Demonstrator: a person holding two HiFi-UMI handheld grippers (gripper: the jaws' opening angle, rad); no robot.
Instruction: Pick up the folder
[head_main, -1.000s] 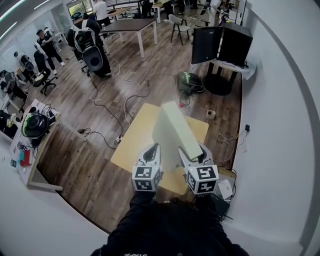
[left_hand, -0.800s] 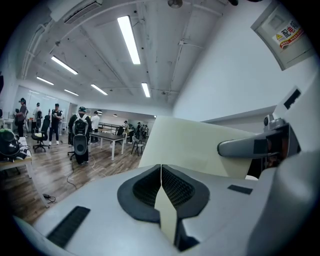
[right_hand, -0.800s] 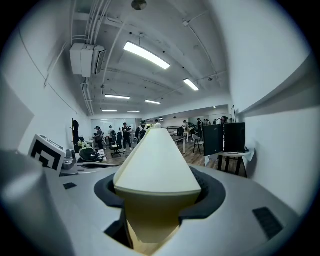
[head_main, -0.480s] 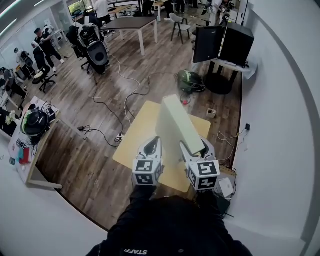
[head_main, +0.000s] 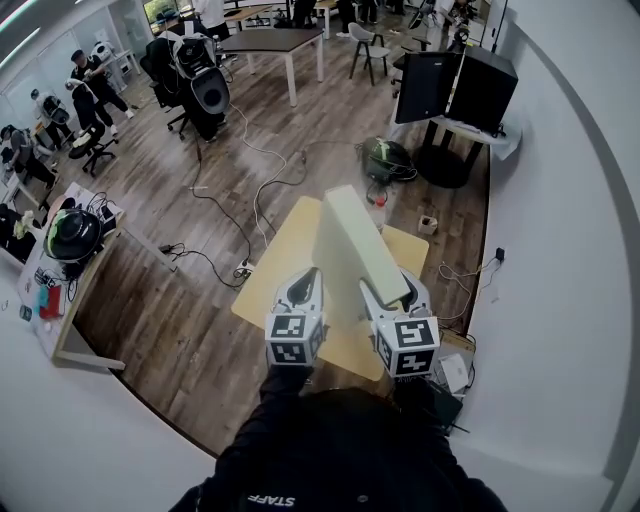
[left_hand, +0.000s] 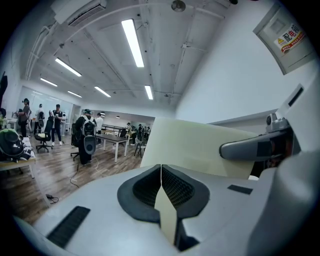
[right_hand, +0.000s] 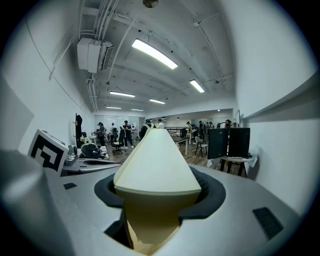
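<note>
Moved: folder (head_main: 350, 245) slightly toward 12 o'clock, off bench (head_main: 272, 280); left tool (head_main: 305, 287) pinches flap, right tool (head_main: 390, 292) clamps body. Pickup near done.

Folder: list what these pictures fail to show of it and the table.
- Head view: the folder covers the middle of the yellow table.
- Left gripper view: the right tongs cut off the folder's right edge.
- Right gripper view: the folder fills the picture's middle, hiding the table.
</note>
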